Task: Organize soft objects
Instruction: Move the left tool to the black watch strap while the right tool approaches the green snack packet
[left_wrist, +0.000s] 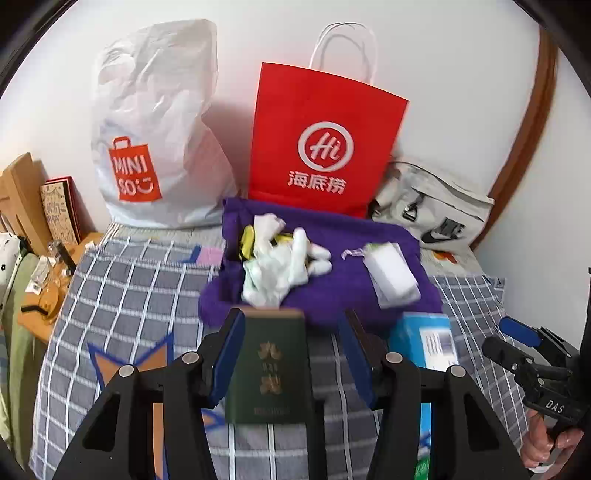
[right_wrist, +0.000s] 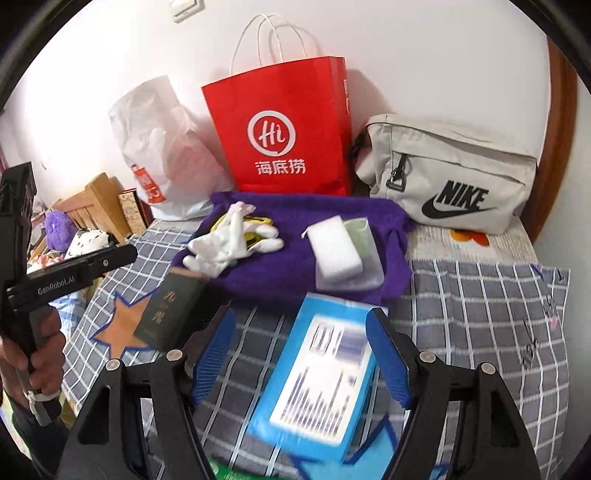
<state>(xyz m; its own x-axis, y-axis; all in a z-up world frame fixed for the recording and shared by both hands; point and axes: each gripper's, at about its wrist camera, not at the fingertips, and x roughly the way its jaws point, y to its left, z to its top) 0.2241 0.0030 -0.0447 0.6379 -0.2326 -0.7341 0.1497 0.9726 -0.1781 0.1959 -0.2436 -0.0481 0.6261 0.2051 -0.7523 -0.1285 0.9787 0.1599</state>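
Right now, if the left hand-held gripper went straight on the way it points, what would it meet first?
Probably the crumpled white gloves on the purple fuzzy cloth, just beyond the dark green booklet between its fingers; depth is unclear.

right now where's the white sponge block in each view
Left wrist view: the white sponge block lies right of centre on the purple towel, right of the white gloves.
Right wrist view: the block sits near the middle, again on the towel, left of the grey Nike bag.
Shared landmark: the red paper bag stands against the wall behind the towel in both.
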